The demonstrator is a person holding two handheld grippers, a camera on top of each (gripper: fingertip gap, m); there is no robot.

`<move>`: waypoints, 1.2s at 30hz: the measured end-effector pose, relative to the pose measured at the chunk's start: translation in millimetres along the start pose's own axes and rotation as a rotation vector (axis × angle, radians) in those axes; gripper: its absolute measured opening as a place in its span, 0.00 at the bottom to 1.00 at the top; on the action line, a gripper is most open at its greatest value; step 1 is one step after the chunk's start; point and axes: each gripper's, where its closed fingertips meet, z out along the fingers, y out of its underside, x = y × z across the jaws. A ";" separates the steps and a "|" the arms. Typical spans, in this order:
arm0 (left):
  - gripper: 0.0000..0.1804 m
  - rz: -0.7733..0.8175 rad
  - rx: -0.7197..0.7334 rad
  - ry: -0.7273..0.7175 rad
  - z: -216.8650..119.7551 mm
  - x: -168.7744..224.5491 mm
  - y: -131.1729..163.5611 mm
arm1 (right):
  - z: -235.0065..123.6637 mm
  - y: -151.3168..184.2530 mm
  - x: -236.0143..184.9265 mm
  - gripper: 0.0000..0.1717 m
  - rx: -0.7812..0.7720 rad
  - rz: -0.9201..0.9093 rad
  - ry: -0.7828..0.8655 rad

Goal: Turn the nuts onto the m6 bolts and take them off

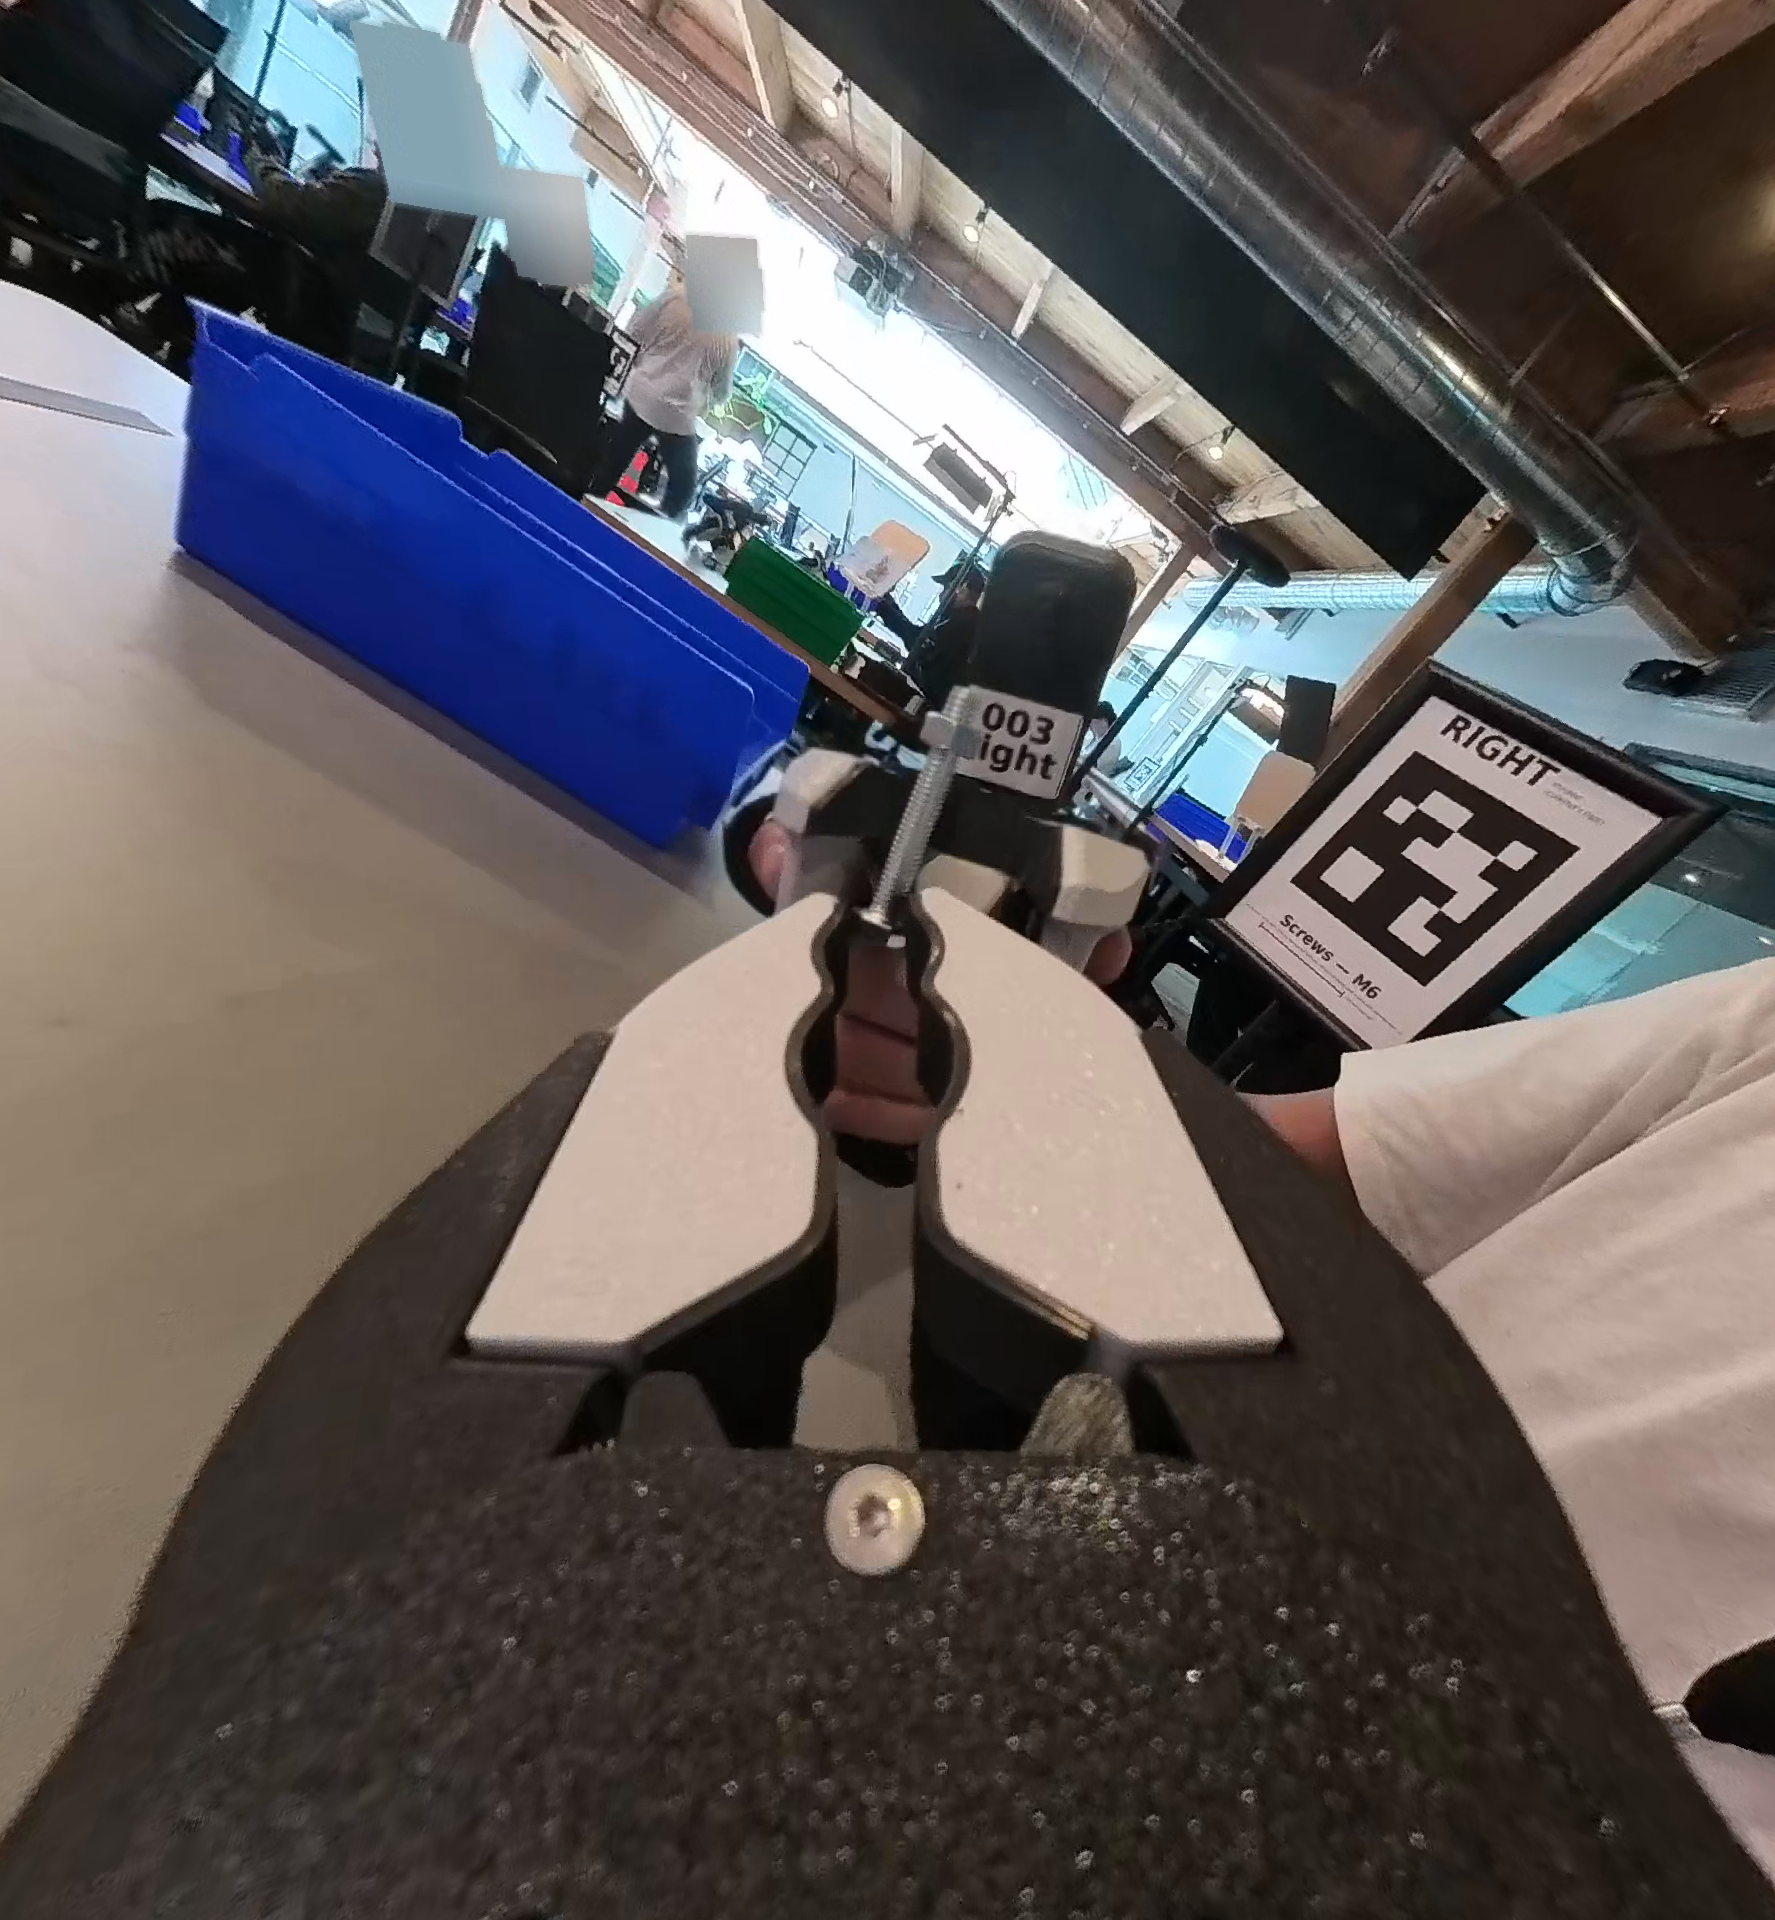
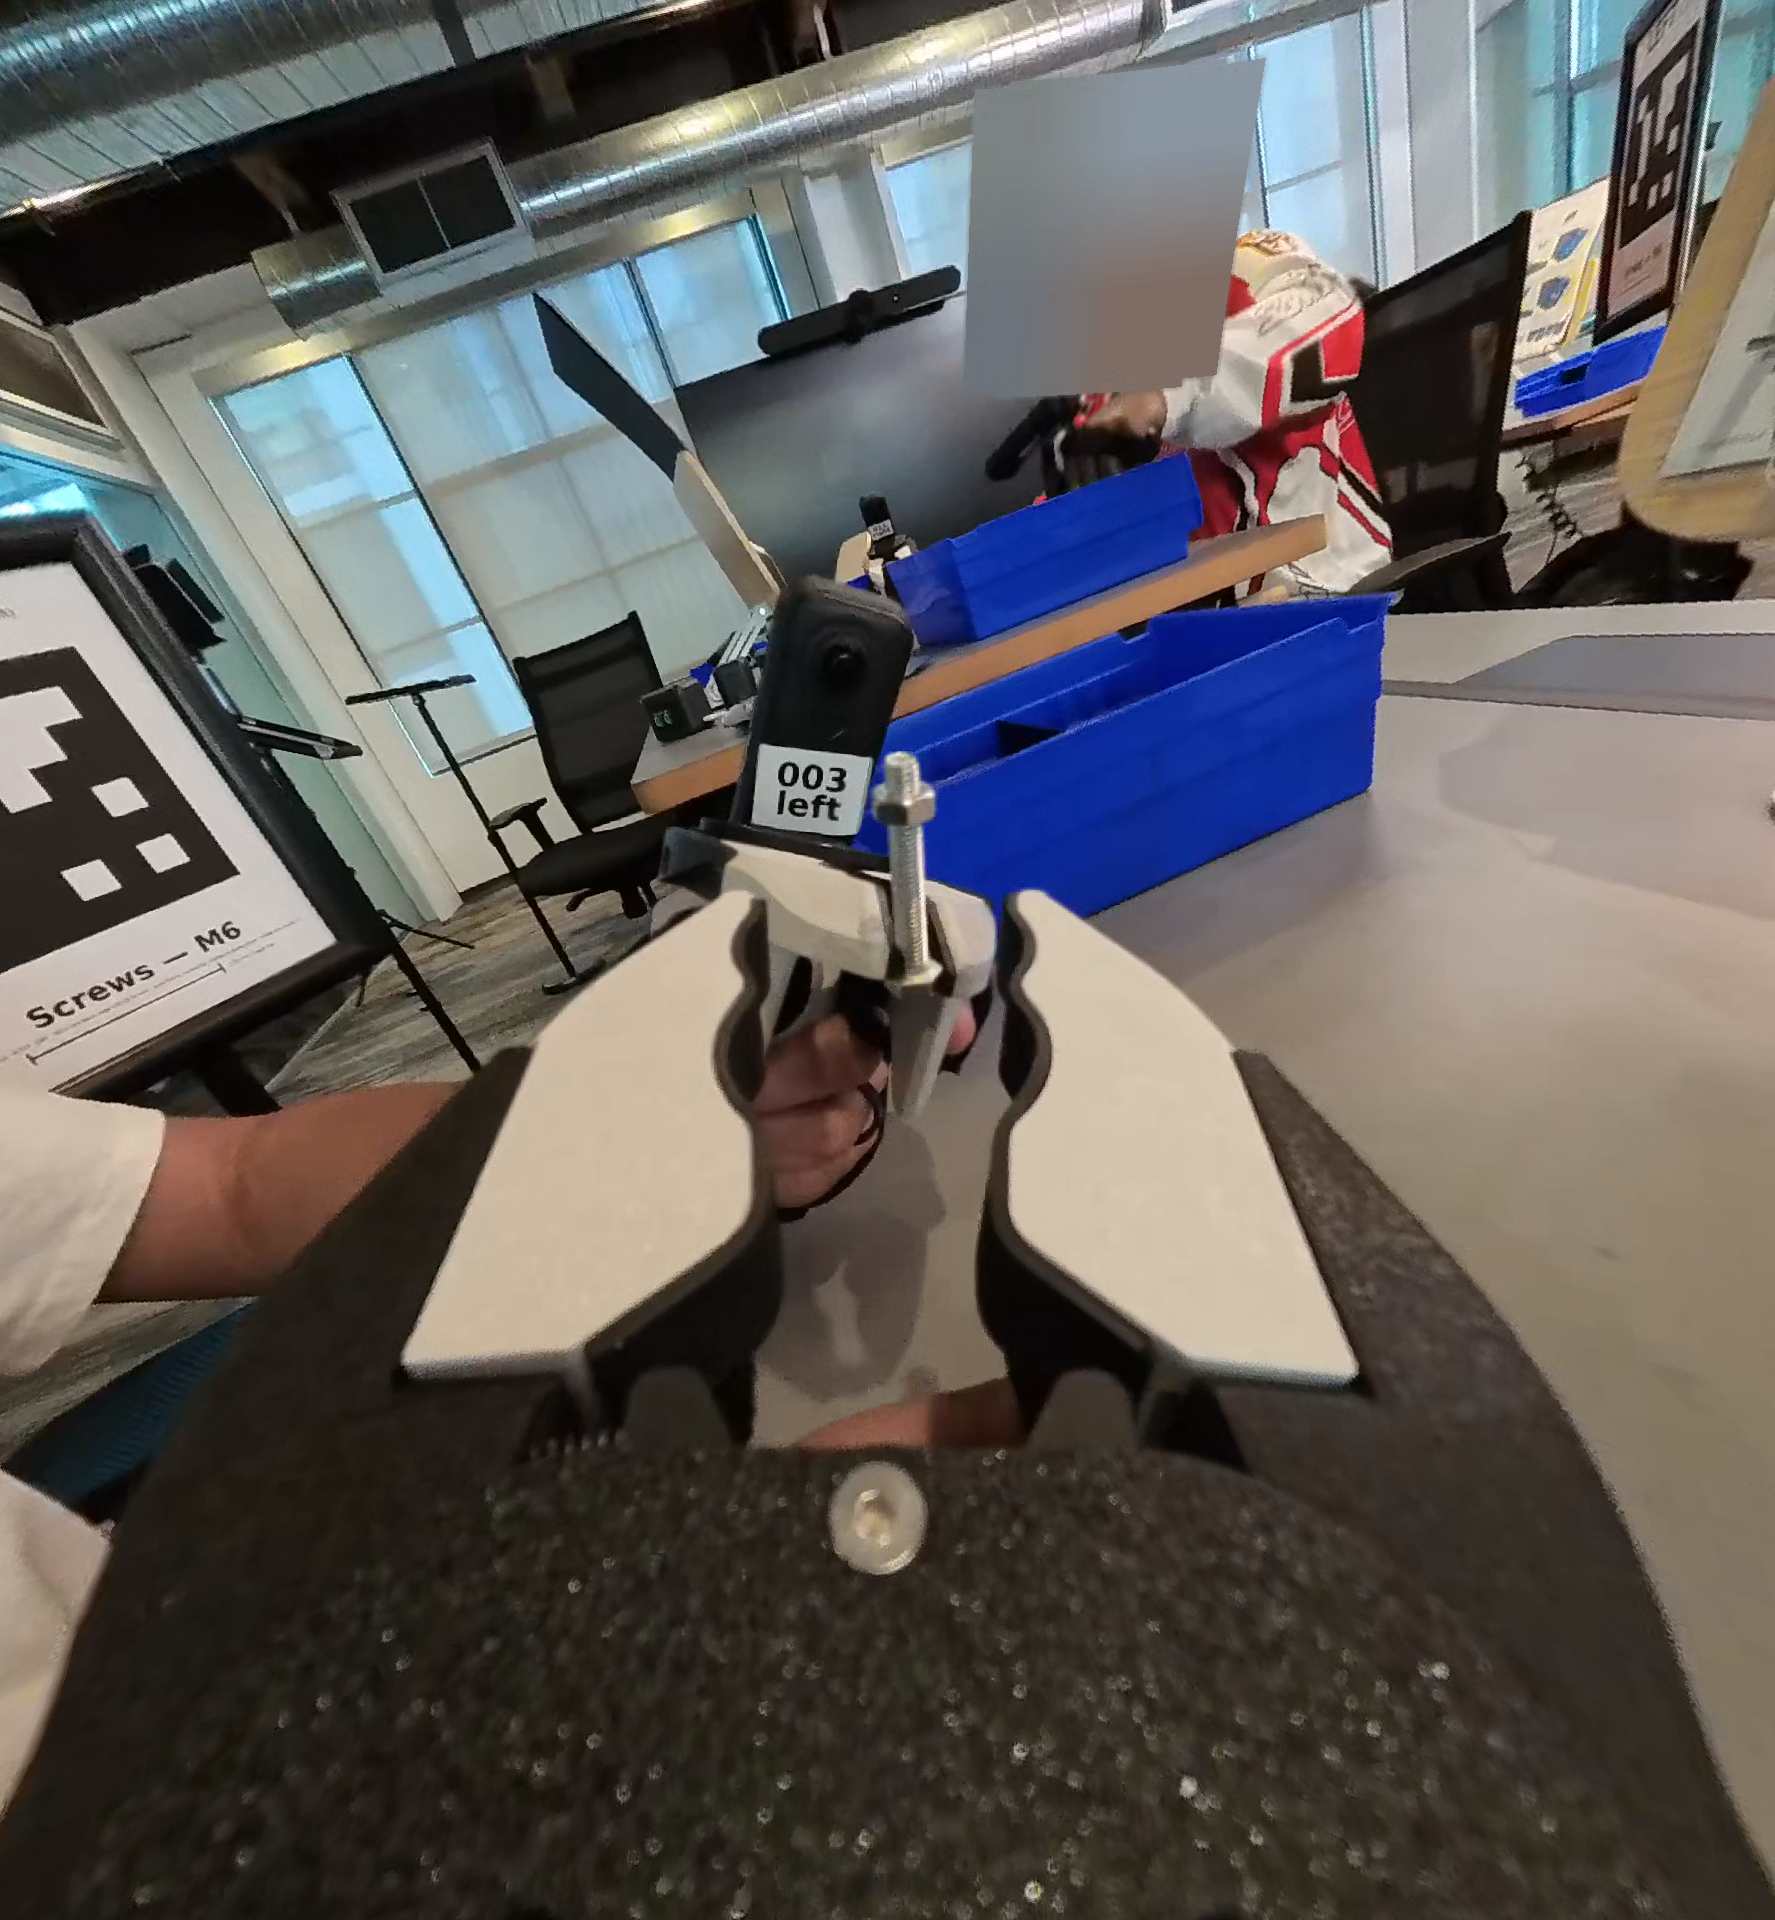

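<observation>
My left gripper is shut on the head of a silver M6 bolt, which sticks out from its fingertips. A hex nut sits on the thread near the free end. In the right wrist view the bolt stands upright in the left gripper, with the nut near its top. My right gripper is open and holds nothing. It faces the bolt from close by, and its white fingers stand to either side without touching it. It also shows behind the bolt in the left wrist view.
A blue bin stands on the grey table behind the grippers; it also shows in the left wrist view. A framed sign with a black-and-white marker stands at the table's side. The operator's white sleeve is close by. Less than 4 cm separates the two grippers' tips.
</observation>
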 end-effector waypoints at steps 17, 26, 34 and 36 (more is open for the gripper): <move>0.36 0.501 -0.180 -0.445 -15.0 -30.1 8.4 | -11.7 0.7 21.5 0.03 -0.018 -0.007 0.067; 0.44 0.562 0.080 -0.937 -74.0 -57.3 -44.5 | -42.7 -24.6 51.0 0.03 -0.121 -0.139 0.345; 0.42 0.489 0.123 -0.850 -70.9 -36.2 -54.2 | -250.4 -164.9 163.8 0.03 -0.482 -0.189 1.062; 0.42 0.489 0.104 -0.842 -66.4 -37.3 -51.2 | -268.8 -126.0 204.4 0.03 -0.688 0.041 1.010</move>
